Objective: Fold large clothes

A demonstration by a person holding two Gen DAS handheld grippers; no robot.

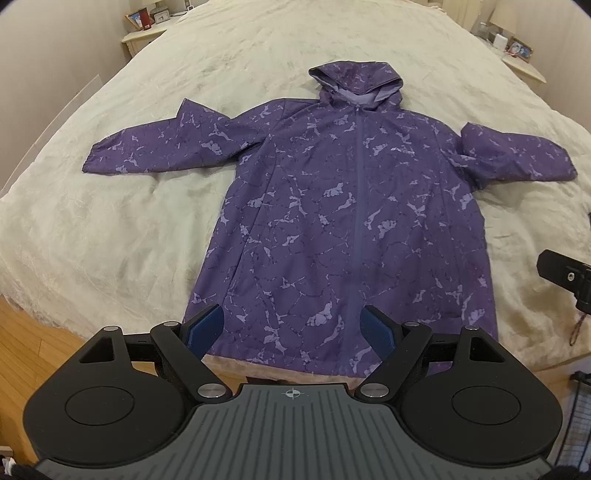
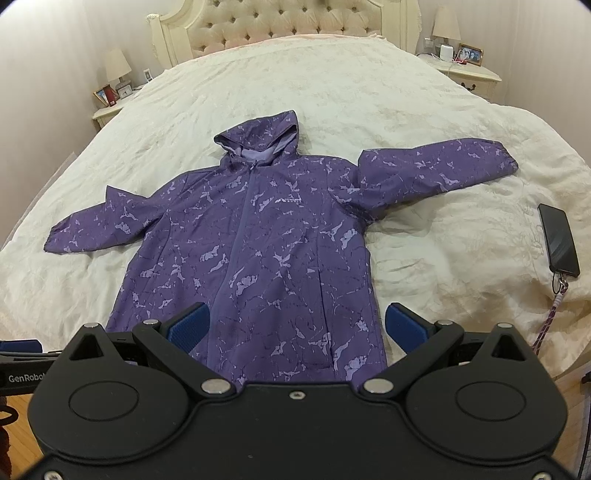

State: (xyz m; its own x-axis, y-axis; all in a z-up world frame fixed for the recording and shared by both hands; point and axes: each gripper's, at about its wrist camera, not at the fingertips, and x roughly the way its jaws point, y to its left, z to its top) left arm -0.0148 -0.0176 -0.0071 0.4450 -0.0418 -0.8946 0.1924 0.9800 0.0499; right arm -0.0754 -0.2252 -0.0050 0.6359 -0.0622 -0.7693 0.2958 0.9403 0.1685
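A purple hooded jacket [image 1: 332, 206] with a pale marbled print lies flat, front up and zipped, on a cream bed cover [image 1: 147, 221], both sleeves spread out to the sides. It also shows in the right wrist view [image 2: 258, 240]. My left gripper [image 1: 291, 325] is open and empty, held above the jacket's hem near the bed's foot edge. My right gripper [image 2: 295, 325] is open and empty, above the hem's right part. The right gripper's body [image 1: 569, 280] shows at the right edge of the left wrist view.
A black phone [image 2: 559, 240] with a strap lies on the bed cover to the right of the jacket. Nightstands with lamps and photo frames stand on the left [image 2: 110, 107] and right [image 2: 469, 74] of the tufted headboard [image 2: 280, 22]. Wood floor [image 1: 29, 350] lies below the bed's foot.
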